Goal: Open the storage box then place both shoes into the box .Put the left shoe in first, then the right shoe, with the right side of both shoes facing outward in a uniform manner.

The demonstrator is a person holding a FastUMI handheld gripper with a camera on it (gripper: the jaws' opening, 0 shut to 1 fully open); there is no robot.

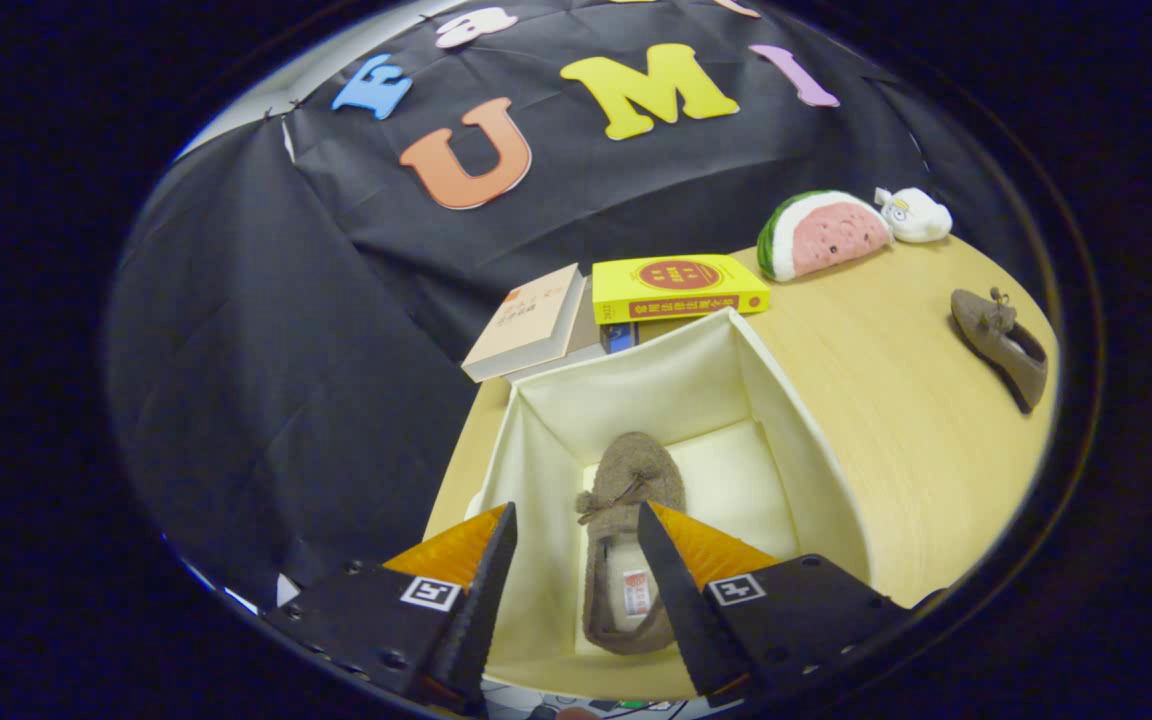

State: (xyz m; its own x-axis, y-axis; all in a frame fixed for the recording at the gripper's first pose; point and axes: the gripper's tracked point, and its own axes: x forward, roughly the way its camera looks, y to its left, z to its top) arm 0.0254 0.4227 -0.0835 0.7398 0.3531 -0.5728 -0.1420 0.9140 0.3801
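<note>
storage box (816,470): open, one brown shoe (626,530) inside; second shoe (1001,345) on table (896,400); gripper (576,540) fingers spread above, empty.

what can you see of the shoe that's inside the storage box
The shoe in the box is a brown, suede-looking slipper with a small bow on its top and a pale lining bearing a label at the heel. It lies flat on the floor of the open cream fabric storage box, near the box's left wall, toe pointing away from the fingers. The gripper hangs above it with its fingers apart, touching nothing; the shoe shows between them.
</note>
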